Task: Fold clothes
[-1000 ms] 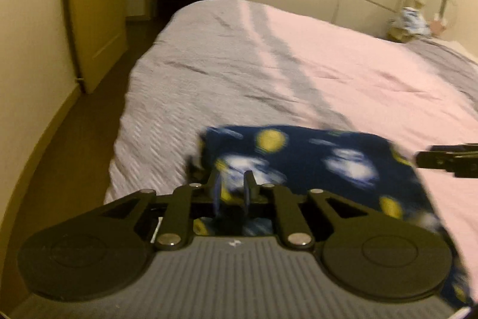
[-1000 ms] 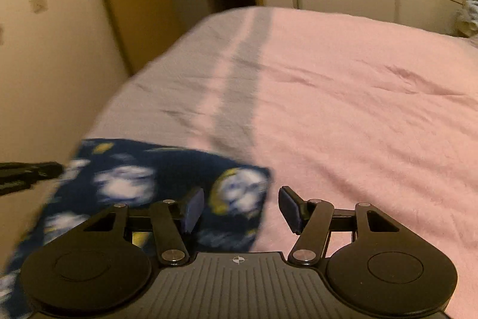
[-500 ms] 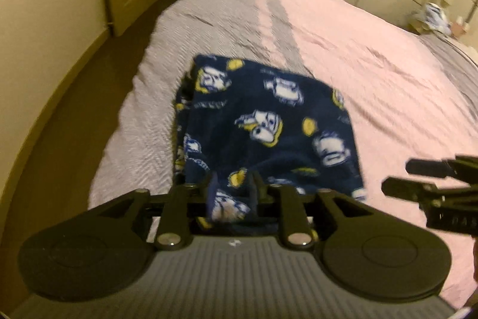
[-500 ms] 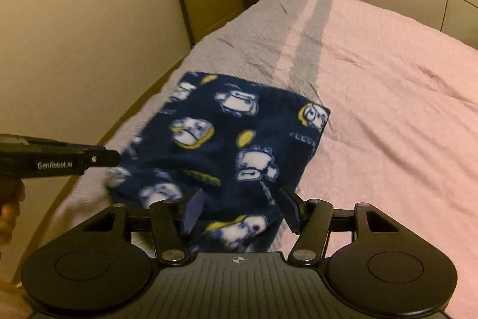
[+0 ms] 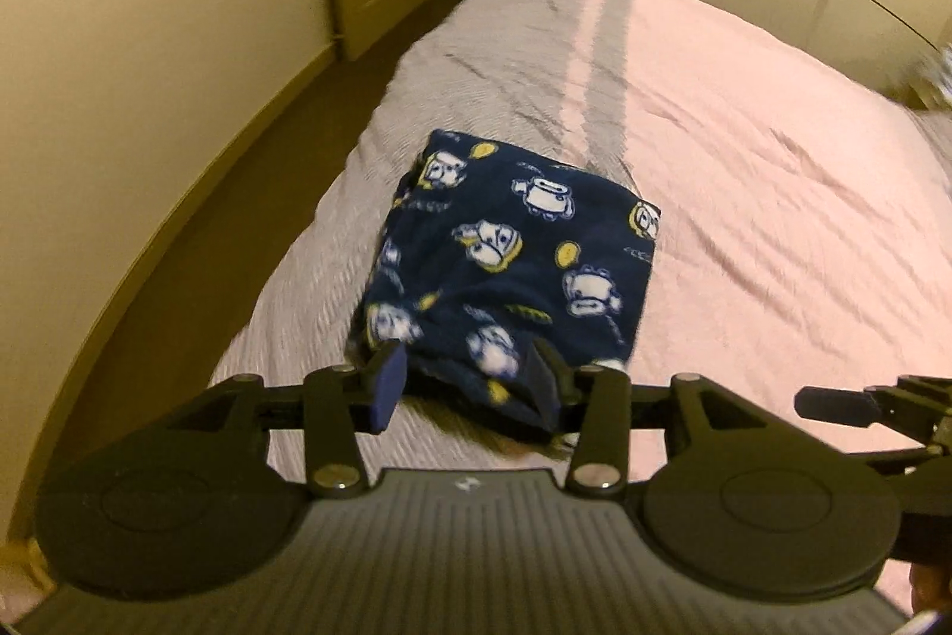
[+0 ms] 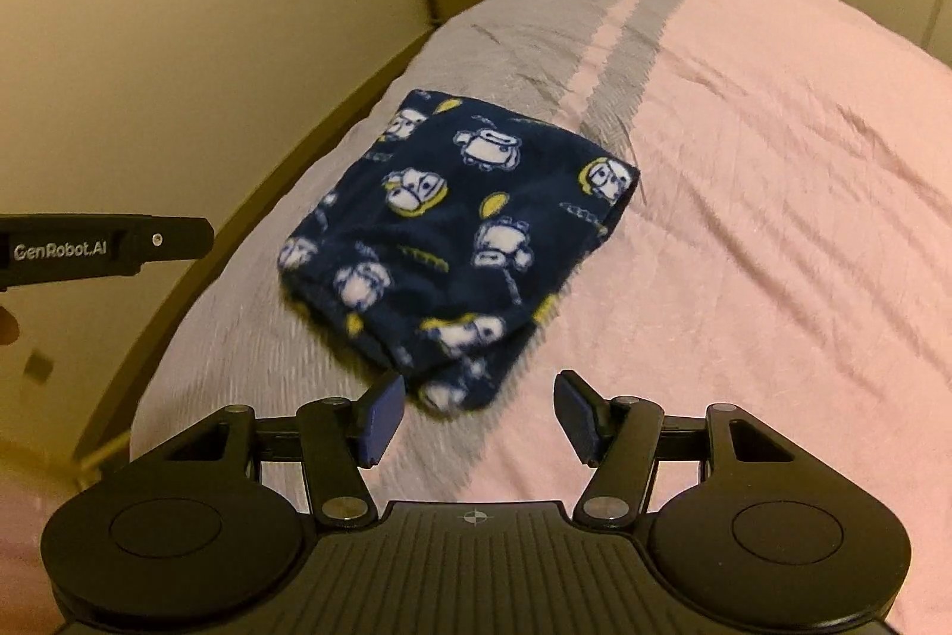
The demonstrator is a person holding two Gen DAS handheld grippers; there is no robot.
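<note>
Folded navy fleece garment with white-and-yellow cartoon print [image 5: 511, 266] lies in a compact rectangle on the pink bed cover [image 5: 773, 194], close to the bed's grey-striped edge. Left claw [image 5: 467, 391] is spread wide at the garment's near edge, pinching nothing. Right claw [image 6: 479, 418] gapes too, just off the garment's near corner.
</note>
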